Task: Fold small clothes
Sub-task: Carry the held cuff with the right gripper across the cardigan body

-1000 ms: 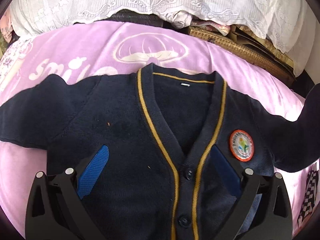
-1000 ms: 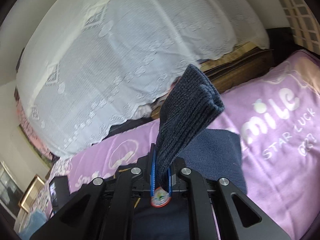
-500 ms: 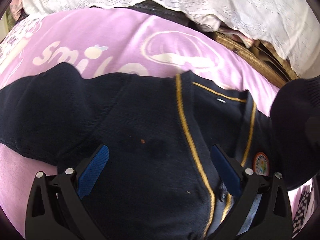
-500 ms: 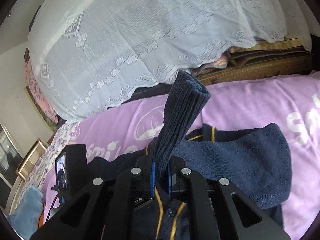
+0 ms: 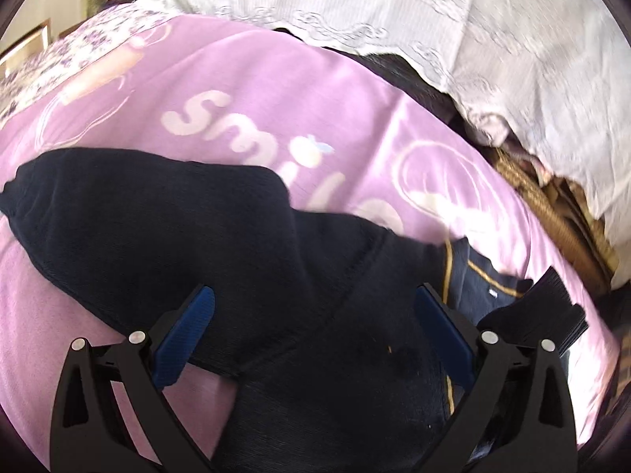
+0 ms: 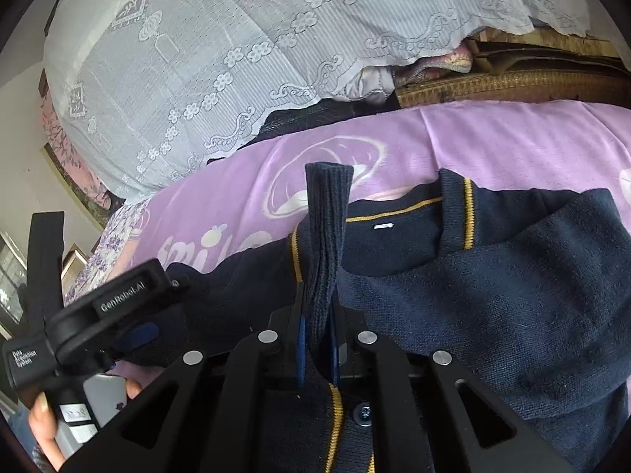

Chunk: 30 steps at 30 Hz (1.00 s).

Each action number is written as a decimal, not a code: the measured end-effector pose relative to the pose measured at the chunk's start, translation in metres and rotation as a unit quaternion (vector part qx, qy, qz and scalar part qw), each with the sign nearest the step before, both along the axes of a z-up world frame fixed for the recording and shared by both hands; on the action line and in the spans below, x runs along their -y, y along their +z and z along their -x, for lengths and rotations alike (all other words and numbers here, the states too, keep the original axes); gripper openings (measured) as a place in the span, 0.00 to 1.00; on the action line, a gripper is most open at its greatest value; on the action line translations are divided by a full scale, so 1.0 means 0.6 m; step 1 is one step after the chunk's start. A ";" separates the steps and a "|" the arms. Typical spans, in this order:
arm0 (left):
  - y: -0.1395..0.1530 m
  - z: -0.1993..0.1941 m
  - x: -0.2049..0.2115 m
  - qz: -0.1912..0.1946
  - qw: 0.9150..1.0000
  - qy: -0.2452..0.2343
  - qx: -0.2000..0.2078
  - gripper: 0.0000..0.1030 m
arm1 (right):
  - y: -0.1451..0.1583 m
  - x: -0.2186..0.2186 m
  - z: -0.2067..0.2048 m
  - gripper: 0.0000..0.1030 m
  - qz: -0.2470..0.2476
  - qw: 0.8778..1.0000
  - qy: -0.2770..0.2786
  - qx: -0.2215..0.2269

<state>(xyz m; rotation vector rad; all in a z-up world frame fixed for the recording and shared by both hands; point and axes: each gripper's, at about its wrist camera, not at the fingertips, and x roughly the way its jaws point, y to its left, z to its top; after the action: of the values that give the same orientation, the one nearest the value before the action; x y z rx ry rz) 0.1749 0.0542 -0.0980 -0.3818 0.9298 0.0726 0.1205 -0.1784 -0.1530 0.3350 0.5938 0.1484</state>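
Note:
A navy cardigan (image 5: 323, 374) with yellow trim lies face up on a purple bedsheet (image 5: 276, 90). In the left wrist view its one sleeve (image 5: 150, 213) stretches out flat to the left. My left gripper (image 5: 315, 331) hovers open over that sleeve's shoulder, nothing between its blue pads (image 5: 185, 335). In the right wrist view my right gripper (image 6: 317, 339) is shut on the other sleeve's ribbed cuff (image 6: 329, 228), which stands up from the jaws. That sleeve (image 6: 512, 307) is folded across the chest below the collar (image 6: 453, 205).
A white lace cloth (image 6: 236, 39) covers a pile behind the bed, with a brown woven mat (image 6: 512, 82) beside it. The left tool's black casing (image 6: 118, 299) and the hand holding it (image 6: 43, 414) sit at the left of the right wrist view.
My left gripper has slid left from the cardigan's buttoned front to the outstretched sleeve. My right gripper has carried the cuff lower and over the chest, folding that sleeve across.

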 end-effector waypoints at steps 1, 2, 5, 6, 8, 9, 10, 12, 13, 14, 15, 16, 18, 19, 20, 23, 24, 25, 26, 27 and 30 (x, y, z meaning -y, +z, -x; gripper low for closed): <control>0.000 0.000 -0.003 0.001 1.000 0.001 -0.001 0.96 | -0.001 -0.005 -0.003 0.10 0.004 1.000 0.004 -0.003; 0.000 -0.001 -0.004 0.001 1.000 0.000 -0.002 0.96 | -0.005 -0.011 -0.008 0.11 0.010 1.000 0.009 -0.010; 0.002 0.001 -0.002 0.003 1.000 -0.003 -0.001 0.96 | -0.017 -0.017 -0.014 0.14 0.014 0.999 0.018 -0.027; 0.004 0.003 0.001 0.002 1.000 -0.005 0.001 0.96 | -0.023 -0.020 -0.019 0.19 0.013 0.999 0.026 -0.038; 0.012 0.007 0.007 -0.003 1.000 -0.013 0.010 0.96 | -0.033 -0.026 -0.025 0.36 0.009 0.997 0.047 -0.061; 0.014 0.010 0.009 -0.006 1.000 -0.016 0.013 0.96 | -0.036 -0.034 -0.026 0.40 0.012 0.996 0.059 -0.067; 0.018 0.013 0.012 -0.010 1.000 -0.021 0.017 0.96 | -0.036 -0.038 -0.022 0.41 0.019 0.996 0.061 -0.064; 0.025 0.017 0.021 -0.017 0.999 -0.030 0.023 0.96 | -0.028 -0.044 -0.013 0.44 0.027 0.995 0.070 -0.059; 0.027 0.019 0.023 -0.018 0.999 -0.033 0.025 0.96 | -0.025 -0.045 -0.008 0.44 0.026 0.995 0.076 -0.058; 0.030 0.022 0.027 -0.019 0.999 -0.040 0.028 0.96 | -0.019 -0.044 0.000 0.44 0.024 0.995 0.084 -0.055; 0.032 0.023 0.029 -0.020 0.998 -0.044 0.030 0.96 | -0.012 -0.041 0.008 0.44 0.026 0.994 0.089 -0.053; 0.034 0.026 0.032 -0.022 0.998 -0.048 0.033 0.96 | -0.006 -0.038 0.016 0.44 0.029 0.994 0.092 -0.049; 0.044 0.035 0.040 -0.026 0.997 -0.058 0.045 0.96 | 0.010 -0.020 0.038 0.44 0.036 0.994 0.095 -0.040; 0.050 0.040 0.045 -0.030 0.996 -0.065 0.054 0.96 | 0.019 -0.006 0.050 0.44 0.038 0.994 0.094 -0.033; 0.055 0.045 0.051 -0.032 0.995 -0.073 0.062 0.96 | 0.028 0.012 0.062 0.44 0.039 0.995 0.088 -0.025; 0.061 0.058 0.078 -0.026 0.990 -0.116 0.080 0.96 | 0.051 0.077 0.088 0.42 0.037 0.999 0.036 0.004; 0.059 0.060 0.090 -0.021 0.987 -0.136 0.080 0.96 | 0.057 0.113 0.091 0.33 0.024 1.000 0.006 0.010; 0.051 0.060 0.107 -0.017 0.984 -0.163 0.075 0.96 | 0.056 0.136 0.091 0.28 0.011 1.000 -0.010 0.009; 0.042 0.059 0.120 -0.017 0.981 -0.181 0.070 0.96 | 0.053 0.162 0.089 0.22 -0.010 1.000 -0.026 0.004; 0.031 0.056 0.132 -0.022 0.979 -0.195 0.062 0.96 | 0.044 0.194 0.082 0.18 -0.043 0.998 -0.038 -0.004; -0.024 0.033 0.163 -0.077 0.977 -0.198 0.003 0.96 | 0.011 0.241 0.064 0.16 -0.064 0.995 -0.068 -0.024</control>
<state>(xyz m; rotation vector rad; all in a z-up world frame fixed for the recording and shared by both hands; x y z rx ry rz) 0.1551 -0.0435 -0.1126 -0.0481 0.9718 -0.2212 0.0819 -0.3229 -0.1461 0.5027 0.6081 0.0481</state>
